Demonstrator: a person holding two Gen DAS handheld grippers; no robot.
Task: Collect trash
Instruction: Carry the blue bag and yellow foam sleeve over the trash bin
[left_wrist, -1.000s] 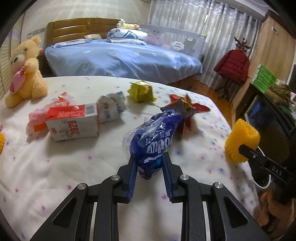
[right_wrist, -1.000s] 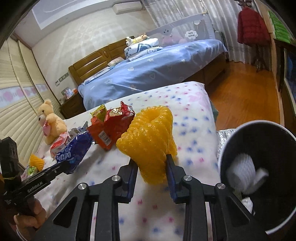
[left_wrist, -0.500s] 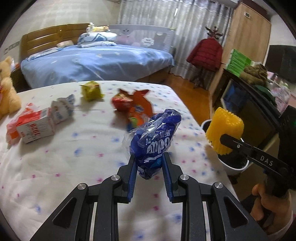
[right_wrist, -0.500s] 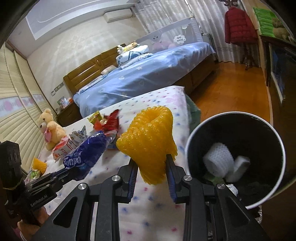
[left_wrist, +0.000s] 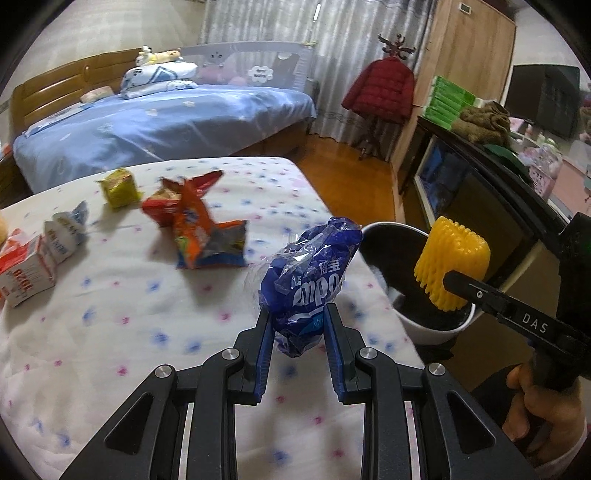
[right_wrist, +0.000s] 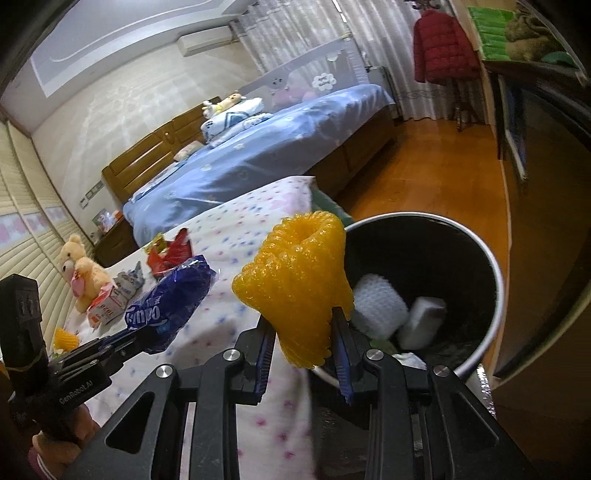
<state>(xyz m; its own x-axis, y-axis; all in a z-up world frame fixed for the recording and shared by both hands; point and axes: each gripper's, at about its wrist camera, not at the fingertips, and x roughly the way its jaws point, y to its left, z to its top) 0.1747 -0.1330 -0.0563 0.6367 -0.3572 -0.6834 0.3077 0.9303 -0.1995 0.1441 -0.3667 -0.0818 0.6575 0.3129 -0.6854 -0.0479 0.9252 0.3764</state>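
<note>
Blue wrapper (left_wrist: 314, 273) is clamped in left gripper (left_wrist: 298, 334), yellow foam net (right_wrist: 299, 291) in right gripper (right_wrist: 302, 345), neither yet dropped in bin (right_wrist: 495, 295). White foam pieces (right_wrist: 380, 306) are already binned; cartons (left_wrist: 26, 269) and snack packets (left_wrist: 192, 225) are left on the bed

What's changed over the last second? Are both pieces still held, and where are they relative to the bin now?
Both grippers carried their loads off the bed toward the trash bin. The right gripper, with the yellow foam net, now sits at the bin's rim; the left gripper, with the blue wrapper, trails beside it. Nothing was released. The remaining trash stays on the bed.
</note>
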